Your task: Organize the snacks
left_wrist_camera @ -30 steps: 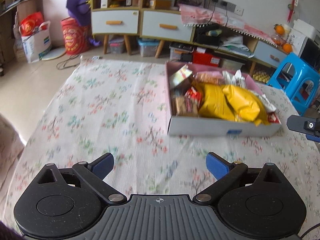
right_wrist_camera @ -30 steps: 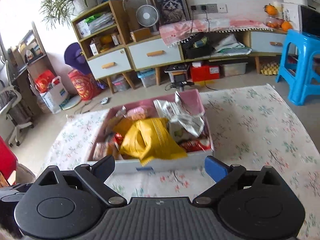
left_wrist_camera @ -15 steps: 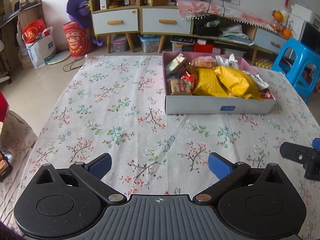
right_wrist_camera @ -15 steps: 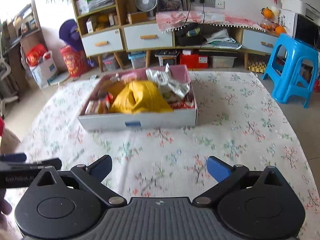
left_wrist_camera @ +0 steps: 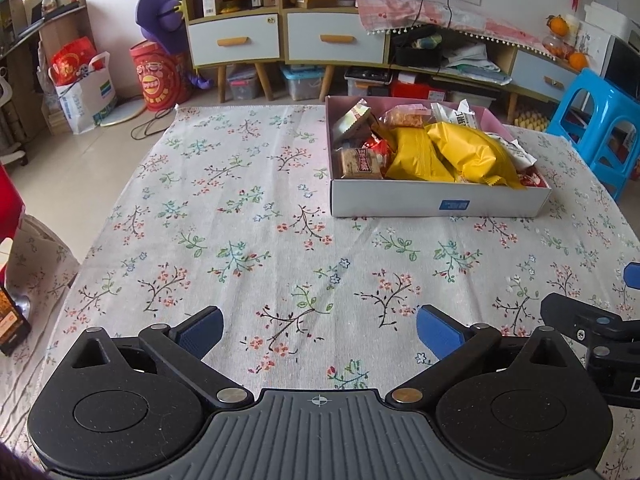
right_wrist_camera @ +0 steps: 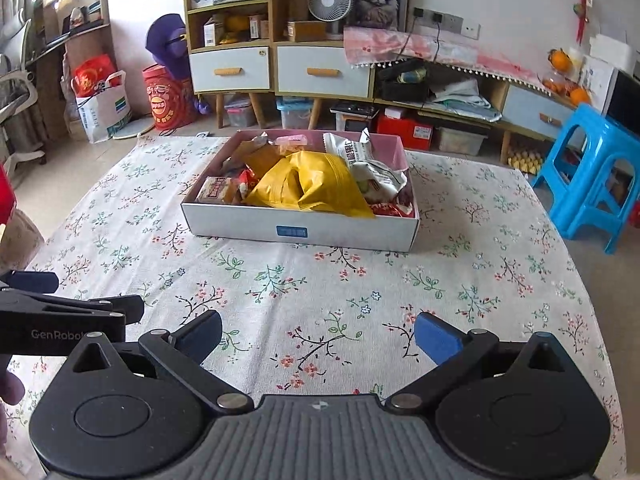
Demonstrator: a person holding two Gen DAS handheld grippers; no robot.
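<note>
A shallow white box with a pink inside stands on the floral tablecloth, filled with snack packets. Two yellow bags lie on top, a biscuit pack sits at its near left corner, and a white crinkled wrapper lies at the right. My left gripper hangs open over the bare cloth, well short of the box. My right gripper is open too, with nothing between its blue pads, and sits beside the left one.
The floral tablecloth covers the table out to its edges. A blue plastic stool stands off the right side. Cabinets with drawers, bags and storage bins line the far wall. A fingertip shows at the left edge.
Both grippers have pulled back from the box toward the near side of the table, so the box looks smaller and farther. The right view has rolled level. The snacks have not moved.
</note>
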